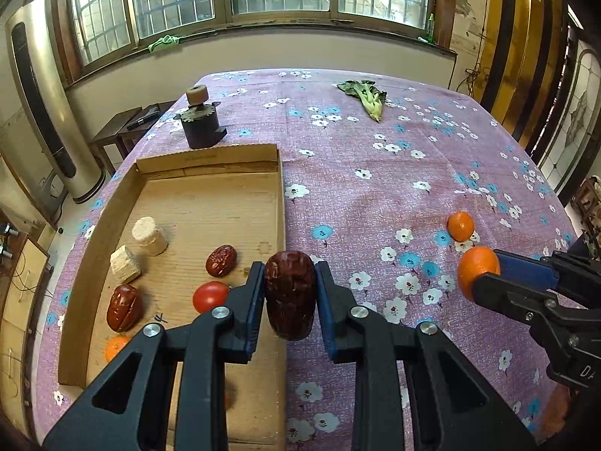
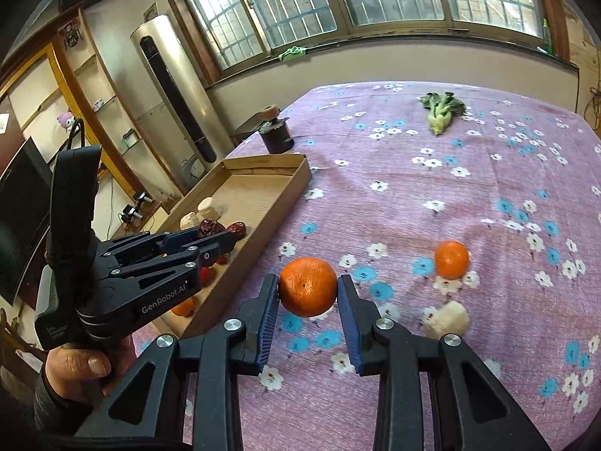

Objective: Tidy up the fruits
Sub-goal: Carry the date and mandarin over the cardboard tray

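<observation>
My left gripper (image 1: 289, 278) is shut on a dark red date (image 1: 289, 295) and holds it above the right wall of the cardboard tray (image 1: 210, 203). In the tray lie two more dates (image 1: 221, 260), a red tomato (image 1: 210, 296), an orange (image 1: 116, 346) and two pale chunks (image 1: 149, 236). My right gripper (image 2: 308, 291) is shut on an orange (image 2: 308, 292) and holds it above the cloth, right of the tray (image 2: 285, 188). Another orange (image 2: 452, 259) lies on the cloth further right. The left gripper also shows in the right wrist view (image 2: 221, 236) over the tray.
A leafy green vegetable (image 1: 366, 97) lies at the far side of the purple flowered tablecloth (image 1: 375, 188). A dark motor-like object (image 1: 201, 122) stands behind the tray. A pale chunk (image 2: 449, 319) lies on the cloth near my right gripper. The table edge runs left of the tray.
</observation>
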Demonstrator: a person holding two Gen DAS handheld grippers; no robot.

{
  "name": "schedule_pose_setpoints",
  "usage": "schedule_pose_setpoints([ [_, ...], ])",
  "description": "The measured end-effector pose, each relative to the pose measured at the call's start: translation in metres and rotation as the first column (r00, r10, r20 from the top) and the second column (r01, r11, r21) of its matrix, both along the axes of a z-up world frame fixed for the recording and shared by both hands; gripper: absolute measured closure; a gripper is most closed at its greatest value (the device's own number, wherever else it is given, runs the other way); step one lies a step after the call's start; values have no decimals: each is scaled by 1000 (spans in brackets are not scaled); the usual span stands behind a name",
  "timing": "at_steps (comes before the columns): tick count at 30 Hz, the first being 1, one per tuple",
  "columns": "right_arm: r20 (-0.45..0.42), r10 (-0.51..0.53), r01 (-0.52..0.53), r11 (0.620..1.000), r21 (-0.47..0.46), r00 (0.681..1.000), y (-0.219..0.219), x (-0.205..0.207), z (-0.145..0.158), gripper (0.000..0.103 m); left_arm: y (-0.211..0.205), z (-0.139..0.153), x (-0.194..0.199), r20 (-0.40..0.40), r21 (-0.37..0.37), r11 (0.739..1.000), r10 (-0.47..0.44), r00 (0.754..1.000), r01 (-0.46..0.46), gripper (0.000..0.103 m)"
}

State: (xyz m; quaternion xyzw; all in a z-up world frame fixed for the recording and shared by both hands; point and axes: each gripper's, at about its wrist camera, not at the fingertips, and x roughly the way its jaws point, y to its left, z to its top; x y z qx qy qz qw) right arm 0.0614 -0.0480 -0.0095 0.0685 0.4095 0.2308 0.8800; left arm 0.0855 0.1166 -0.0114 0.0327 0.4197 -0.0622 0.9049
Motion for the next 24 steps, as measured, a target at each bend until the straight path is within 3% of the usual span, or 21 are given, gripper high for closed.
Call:
schedule_pose_setpoints([
  [24, 23, 59, -59, 998, -15, 998, 44, 19, 7, 71, 45, 5, 11, 10, -9, 999, 49, 999, -49, 79],
])
